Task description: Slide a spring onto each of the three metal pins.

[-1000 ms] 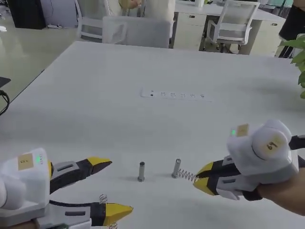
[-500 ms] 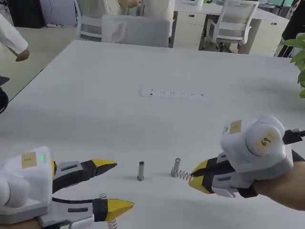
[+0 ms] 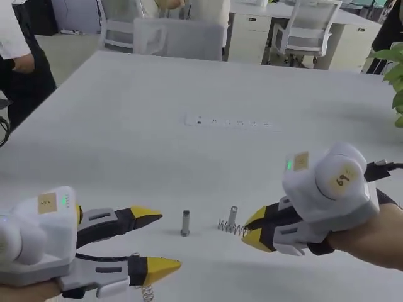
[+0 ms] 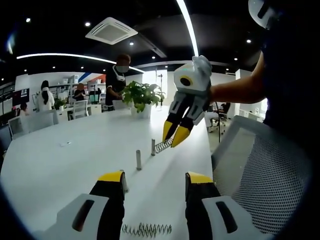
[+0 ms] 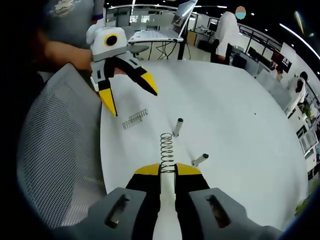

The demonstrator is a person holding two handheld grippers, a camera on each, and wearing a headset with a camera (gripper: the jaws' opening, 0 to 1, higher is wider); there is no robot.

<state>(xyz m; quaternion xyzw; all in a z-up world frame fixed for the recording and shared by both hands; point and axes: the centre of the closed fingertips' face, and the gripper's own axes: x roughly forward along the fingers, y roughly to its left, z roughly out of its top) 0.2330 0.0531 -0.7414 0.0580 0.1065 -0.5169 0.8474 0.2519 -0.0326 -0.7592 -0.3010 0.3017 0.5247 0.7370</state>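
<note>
One spring [image 3: 230,227] sits clamped in my right gripper [image 3: 245,231] beside a pin [image 3: 232,217]; my left gripper [image 3: 170,241] gapes wide near another spring [image 3: 147,293].

Bright, even light; fisheye-warped edges

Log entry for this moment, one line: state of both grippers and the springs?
right gripper: shut on spring, beside pin, not on it | left gripper: open, empty | loose spring: lying on table

- White table [image 3: 189,88] stretches away, power strip [image 3: 227,123] lying mid-top.
- Office chairs [image 3: 308,28] and cabinets [image 3: 249,41] beyond, pale floor [image 3: 70,50] on the left.
- Plant [image 3: 393,69] at the right edge.
- Overhead: light strips [image 4: 187,22], ceiling vent [image 4: 111,31].
</note>
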